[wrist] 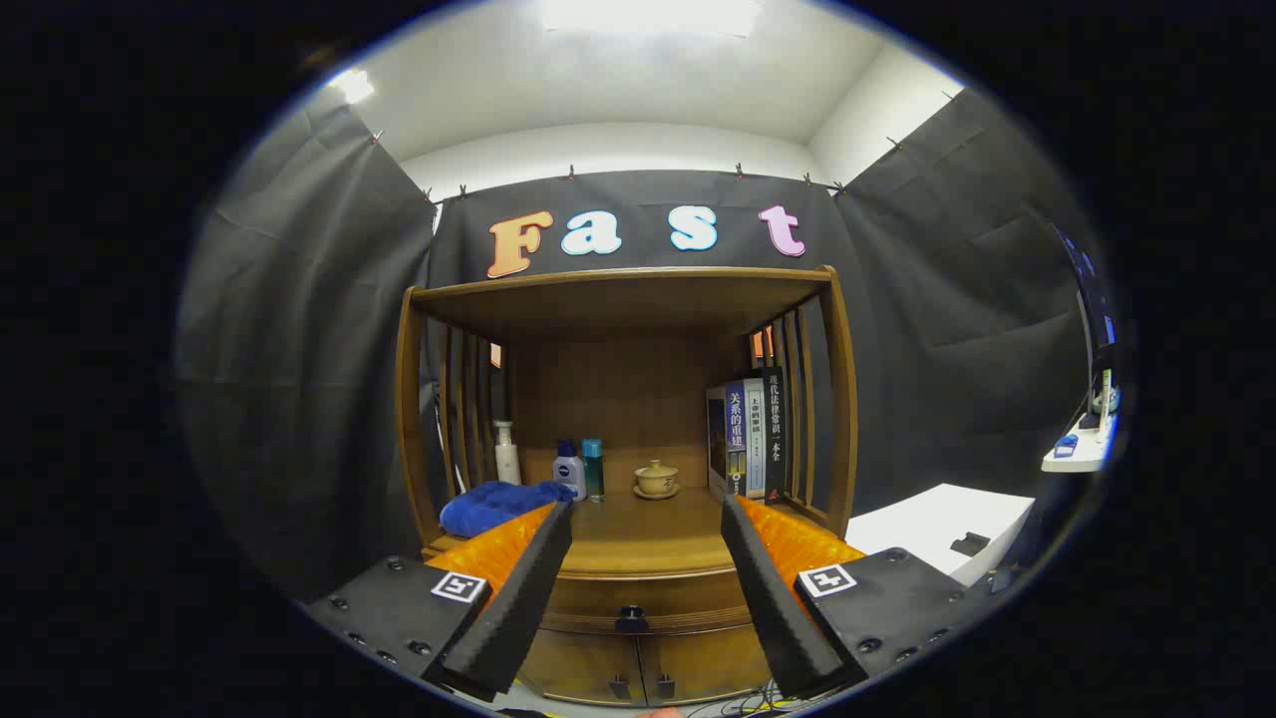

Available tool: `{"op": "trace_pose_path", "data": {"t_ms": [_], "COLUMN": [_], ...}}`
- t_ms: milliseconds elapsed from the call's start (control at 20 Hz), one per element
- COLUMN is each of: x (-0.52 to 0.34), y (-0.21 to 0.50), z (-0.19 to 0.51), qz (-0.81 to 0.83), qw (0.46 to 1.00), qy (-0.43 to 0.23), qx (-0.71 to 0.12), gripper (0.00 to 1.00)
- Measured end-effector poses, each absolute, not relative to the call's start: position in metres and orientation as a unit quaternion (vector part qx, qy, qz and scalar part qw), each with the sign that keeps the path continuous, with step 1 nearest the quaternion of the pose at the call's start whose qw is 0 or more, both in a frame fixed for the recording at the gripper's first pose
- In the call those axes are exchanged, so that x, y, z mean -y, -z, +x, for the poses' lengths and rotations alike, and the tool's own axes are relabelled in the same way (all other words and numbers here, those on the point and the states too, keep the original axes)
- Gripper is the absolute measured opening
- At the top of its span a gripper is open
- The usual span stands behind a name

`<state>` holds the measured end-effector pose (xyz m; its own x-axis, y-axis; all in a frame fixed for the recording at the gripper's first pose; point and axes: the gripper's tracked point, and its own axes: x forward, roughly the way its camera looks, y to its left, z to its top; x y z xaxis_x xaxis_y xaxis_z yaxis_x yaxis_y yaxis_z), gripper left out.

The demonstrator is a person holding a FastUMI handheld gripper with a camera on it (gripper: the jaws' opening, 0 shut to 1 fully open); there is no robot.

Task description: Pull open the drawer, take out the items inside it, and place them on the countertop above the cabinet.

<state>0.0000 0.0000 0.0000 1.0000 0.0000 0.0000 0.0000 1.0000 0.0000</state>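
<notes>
blue towel (503,504), three bottles (568,469), lidded teacup (656,479), upright books (748,429), white table (947,524)

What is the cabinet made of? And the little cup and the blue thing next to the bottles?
The cabinet looks like brown wood with a smooth sheen; faint grain shows. The cup seems glazed ceramic, pale and shiny. The blue thing looks like a soft folded towel, fuzzy and rumpled. The gripper is open, its fingers spread before the closed drawer's knob.

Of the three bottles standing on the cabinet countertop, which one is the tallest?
The white pump bottle, nearest the left slats, behind the blue towel. The blue-capped bottle and teal bottle are shorter. The gripper is open.
</notes>
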Motion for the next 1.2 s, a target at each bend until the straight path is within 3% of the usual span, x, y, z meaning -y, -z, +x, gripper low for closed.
{"op": "trace_pose_path", "data": {"t_ms": [1200], "x": [-0.0017], "y": [0.0018], "z": [0.0027], "qz": [0.008], "qw": [1.0], "qy": [-0.006], "qx": [0.005], "gripper": [0.98]}}
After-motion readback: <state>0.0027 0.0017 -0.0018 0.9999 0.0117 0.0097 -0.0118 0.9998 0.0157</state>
